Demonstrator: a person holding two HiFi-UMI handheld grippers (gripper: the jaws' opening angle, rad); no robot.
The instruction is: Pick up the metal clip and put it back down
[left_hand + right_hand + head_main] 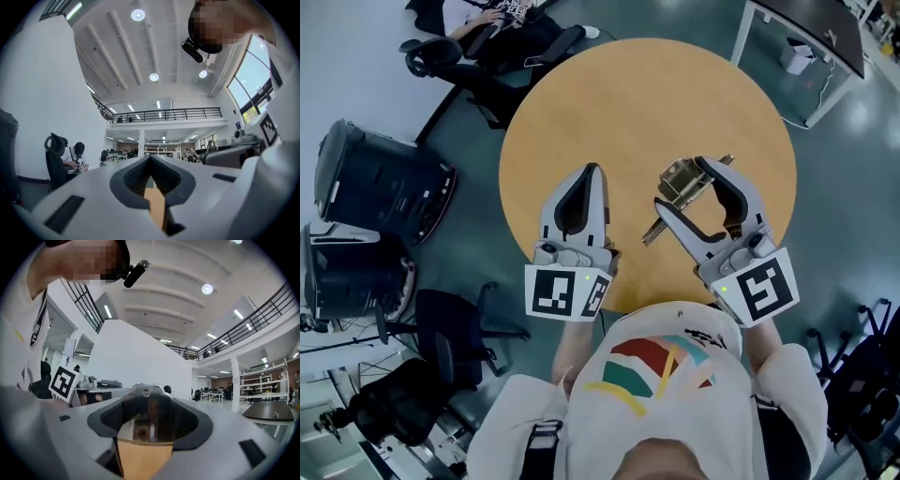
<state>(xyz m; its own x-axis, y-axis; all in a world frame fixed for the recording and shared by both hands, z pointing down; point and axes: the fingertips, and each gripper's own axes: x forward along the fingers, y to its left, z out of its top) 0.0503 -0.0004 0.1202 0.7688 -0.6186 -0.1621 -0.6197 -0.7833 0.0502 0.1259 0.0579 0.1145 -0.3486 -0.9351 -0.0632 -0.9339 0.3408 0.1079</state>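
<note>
We look down on a round table (581,103) with a smooth, tan, wood-look top, standing on a grey floor. Over its near edge we hold two grippers with rounded shells of matt pale-grey plastic and black ribbed pads inside the jaws. The left gripper (592,174) has its jaws closed together to a narrow point, with nothing between them. The right gripper (682,186) has its curved jaws spread in a wide loop, and their tips are gripping the metal clip (675,176). Each gripper carries a cube at its back, the left cube (565,292) and the right cube (762,291), printed with blocky black-and-white square markers. The clip is shiny, mirror-like folded sheet metal with thin wire handles, and it sits over the table's right half. We cannot tell whether it touches the top.
</note>
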